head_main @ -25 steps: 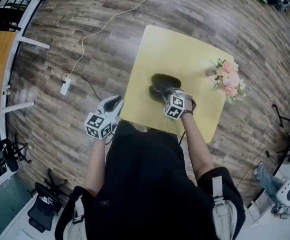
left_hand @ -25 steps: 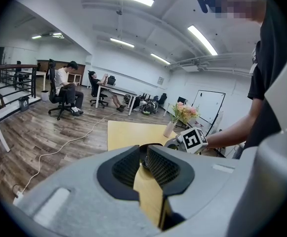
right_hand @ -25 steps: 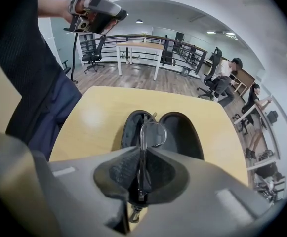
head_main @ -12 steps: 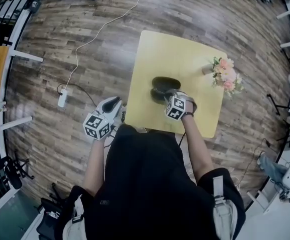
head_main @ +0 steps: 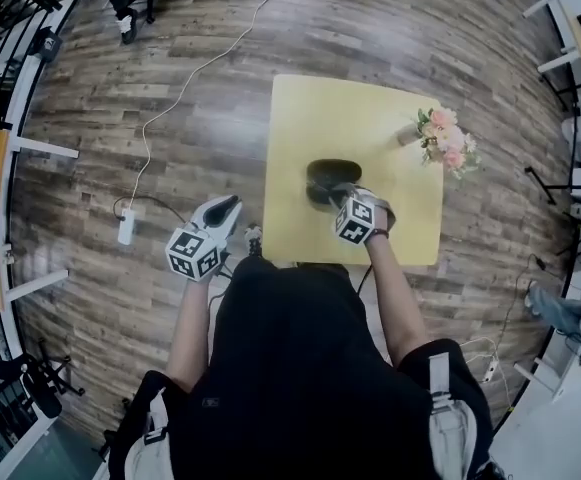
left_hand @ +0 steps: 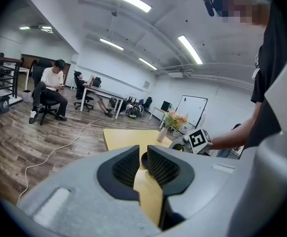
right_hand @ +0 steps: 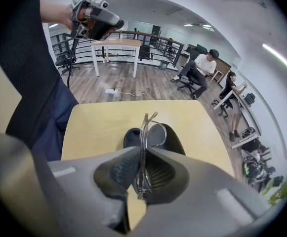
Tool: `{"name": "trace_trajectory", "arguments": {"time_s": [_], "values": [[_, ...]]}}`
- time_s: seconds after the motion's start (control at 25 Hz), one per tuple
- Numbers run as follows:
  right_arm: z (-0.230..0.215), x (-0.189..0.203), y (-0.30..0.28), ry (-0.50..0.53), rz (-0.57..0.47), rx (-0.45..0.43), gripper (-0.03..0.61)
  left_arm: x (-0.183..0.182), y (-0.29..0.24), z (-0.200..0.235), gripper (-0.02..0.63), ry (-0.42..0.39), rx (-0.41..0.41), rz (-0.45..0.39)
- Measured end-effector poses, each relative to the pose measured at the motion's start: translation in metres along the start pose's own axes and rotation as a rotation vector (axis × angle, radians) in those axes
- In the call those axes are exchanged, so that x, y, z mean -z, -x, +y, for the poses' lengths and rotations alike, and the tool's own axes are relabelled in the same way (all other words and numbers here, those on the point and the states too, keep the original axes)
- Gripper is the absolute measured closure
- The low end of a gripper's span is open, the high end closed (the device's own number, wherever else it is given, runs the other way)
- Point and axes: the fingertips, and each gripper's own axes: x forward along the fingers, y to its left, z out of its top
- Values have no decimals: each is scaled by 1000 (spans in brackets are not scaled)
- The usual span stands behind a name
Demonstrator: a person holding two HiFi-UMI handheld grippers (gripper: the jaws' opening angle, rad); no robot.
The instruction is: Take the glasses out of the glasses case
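Note:
A black glasses case (head_main: 328,172) lies open near the middle of the yellow table (head_main: 350,118). My right gripper (head_main: 338,196) hovers at the case's near end, shut on clear-framed glasses (right_hand: 144,127). In the right gripper view the glasses stand edge-on between the pads of the right gripper (right_hand: 142,154), lifted over the open case (right_hand: 175,138). My left gripper (head_main: 230,206) is off the table's left edge, over the floor. The left gripper (left_hand: 143,154) has its jaws together with nothing between them.
A vase of pink flowers (head_main: 440,138) stands at the table's far right corner. A power strip (head_main: 127,230) with its white cable lies on the wood floor to the left. Seated people (left_hand: 52,83) and desks are farther off.
The head view has drifted, so the table sits a little higher and farther in it. Both grippers keep about the same places; the right one still holds the glasses over the case.

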Motion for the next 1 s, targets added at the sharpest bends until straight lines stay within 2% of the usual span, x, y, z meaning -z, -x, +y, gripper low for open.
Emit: {"name": "trace_trajectory", "arguments": {"time_s": [0.36,0.6,0.72,1.0], "values": [[1,-8,22,-147,-33,122,545,-4,3,6,555,-40,94,23],[17,-8,33,-342,-102,193,545,6,6,4,555,-80,163,41],[24,-23,37,-416,-123,231,545,4,15,13,555,-106,206,55],[42,-37,41,-500,-168,295,545,8,28,22,555,-166,255,64]]}}
